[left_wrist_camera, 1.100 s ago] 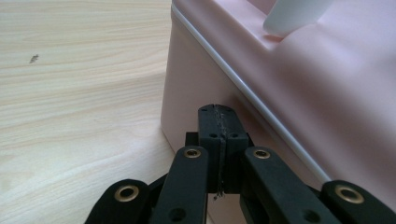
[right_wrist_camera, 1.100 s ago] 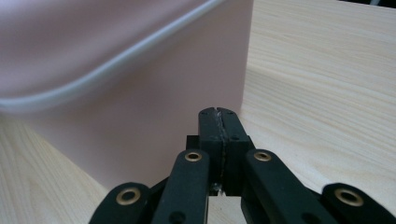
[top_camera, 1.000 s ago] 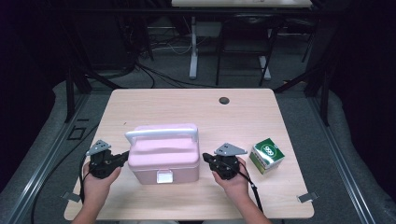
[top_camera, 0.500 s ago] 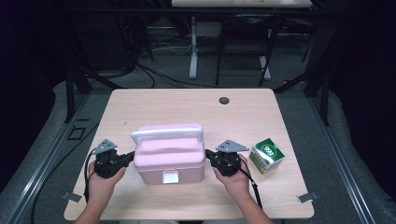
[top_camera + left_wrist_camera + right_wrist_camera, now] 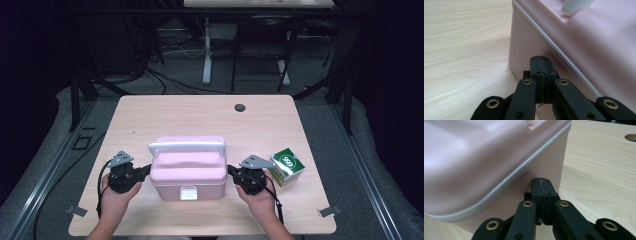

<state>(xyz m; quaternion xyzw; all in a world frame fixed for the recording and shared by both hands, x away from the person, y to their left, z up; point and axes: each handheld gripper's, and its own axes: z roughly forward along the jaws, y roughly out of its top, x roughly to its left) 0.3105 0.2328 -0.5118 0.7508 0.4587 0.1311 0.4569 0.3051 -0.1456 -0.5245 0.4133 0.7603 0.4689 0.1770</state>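
A pink lidded box (image 5: 187, 170) with a white handle (image 5: 186, 146) stands on the wooden table (image 5: 200, 117), near the front. My left gripper (image 5: 148, 171) is shut, its tips against the box's left side wall. My right gripper (image 5: 230, 171) is also shut, its tips against the right side wall. In the left gripper view the closed jaws meet the pink box (image 5: 574, 42) just below the lid's pale seam. The right gripper view has the closed jaws pressed to the pink box (image 5: 486, 157) under that seam as well. Nothing lies between either pair of jaws.
A small green and white carton (image 5: 287, 166) stands just right of my right hand. A round cable hole (image 5: 240, 107) sits near the table's far edge. Dark frames and cables fill the floor beyond the table.
The pink box has slid to the right between the two grippers. The left hand followed it rightward; the right hand shifted only slightly.
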